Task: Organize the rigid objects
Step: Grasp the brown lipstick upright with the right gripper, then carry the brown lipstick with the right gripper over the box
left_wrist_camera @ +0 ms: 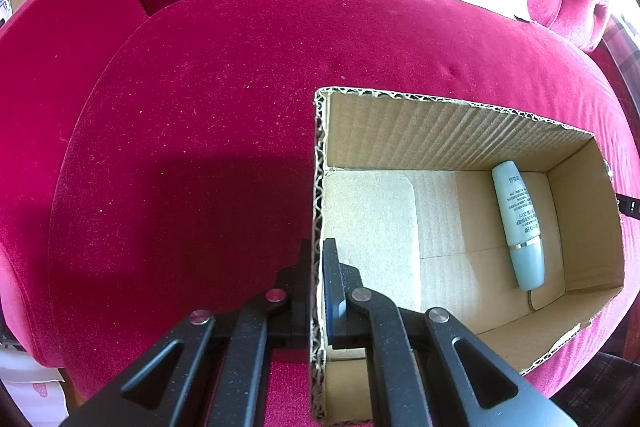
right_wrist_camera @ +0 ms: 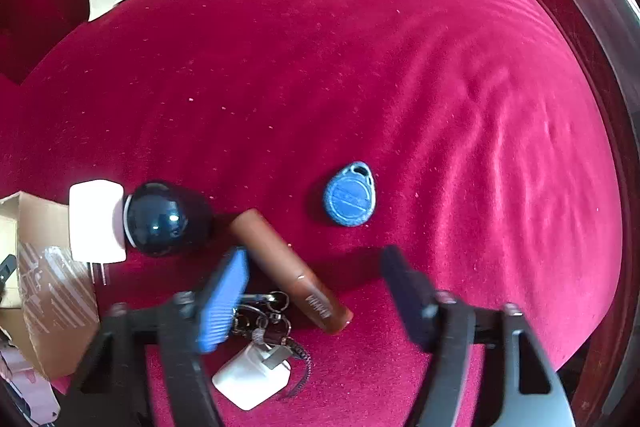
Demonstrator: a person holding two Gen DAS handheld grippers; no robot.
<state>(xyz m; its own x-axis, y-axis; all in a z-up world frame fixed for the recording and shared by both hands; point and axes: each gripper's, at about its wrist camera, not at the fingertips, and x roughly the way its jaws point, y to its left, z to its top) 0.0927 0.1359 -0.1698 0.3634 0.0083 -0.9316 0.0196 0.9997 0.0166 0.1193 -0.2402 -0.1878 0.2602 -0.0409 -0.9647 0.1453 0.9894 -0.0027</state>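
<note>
- Pinching the near wall of the box (left_wrist_camera: 400, 131) with the left hand-held gripper (left_wrist_camera: 318, 267): jaws clamped on the corrugated edge, one finger outside, blue-padded finger inside.
- Spread wide over the cushion (right_wrist_camera: 360, 47): right hand-held gripper (right_wrist_camera: 314, 261), holding nothing, brown tube (right_wrist_camera: 288, 269) lying between its fingers and slanted across the gap.
- Judged step: picking the brown tube for transfer into the box.
- Advice for a clean pick: rotate wrist until pads face the tube's long sides squarely; close near mid-length, clear of the key ring (right_wrist_camera: 264, 311) just beside its lower end; lower far enough into the soft velvet to seat pads below the widest part, since a round body may roll out.
- Keep left clamp steady so box stays put on the cushion.
- Already in box: pale bottle (left_wrist_camera: 518, 227), lying flat along the right wall.
- Outside the box on the cushion: dark ball (right_wrist_camera: 160, 219) touching white charger (right_wrist_camera: 96, 221); blue fob (right_wrist_camera: 350, 195) apart to the right; second white plug (right_wrist_camera: 252, 375) under the key ring.
- Writing: several lines of small print on the pale bottle, not legible; short white word on the brown tube near its lower end, blurred, unreadable. No brand identifiable.
</note>
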